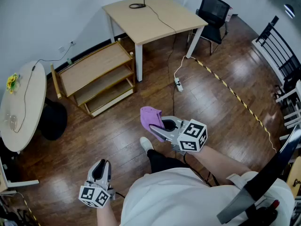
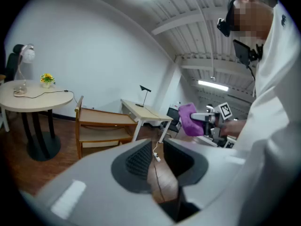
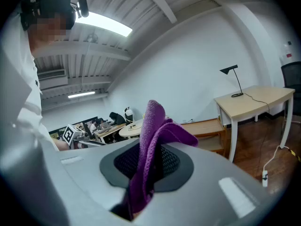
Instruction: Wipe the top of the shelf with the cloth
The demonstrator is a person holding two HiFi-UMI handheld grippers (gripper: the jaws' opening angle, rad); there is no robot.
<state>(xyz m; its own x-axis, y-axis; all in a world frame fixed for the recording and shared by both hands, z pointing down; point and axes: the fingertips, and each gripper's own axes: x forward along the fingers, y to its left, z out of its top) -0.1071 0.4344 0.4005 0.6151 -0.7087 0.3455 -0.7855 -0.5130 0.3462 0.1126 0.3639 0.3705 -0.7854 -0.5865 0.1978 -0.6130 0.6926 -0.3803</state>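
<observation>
Cloth (image 3: pixel 151 126) sticks up, clamped in the right gripper (image 3: pixel 146 166).

No word, number, brand or sign could be read in any view. The only print was the black-and-white square patterns on the marker cube (image 1: pixel 193 136) of the right gripper (image 1: pixel 162 125) and on the second cube (image 1: pixel 95 197) of the left gripper (image 1: pixel 100 166). These patterns carried no letters or numerals. A small red label (image 3: pixel 288 56) on the wall (image 3: pixel 197 69) was too small to read.
</observation>
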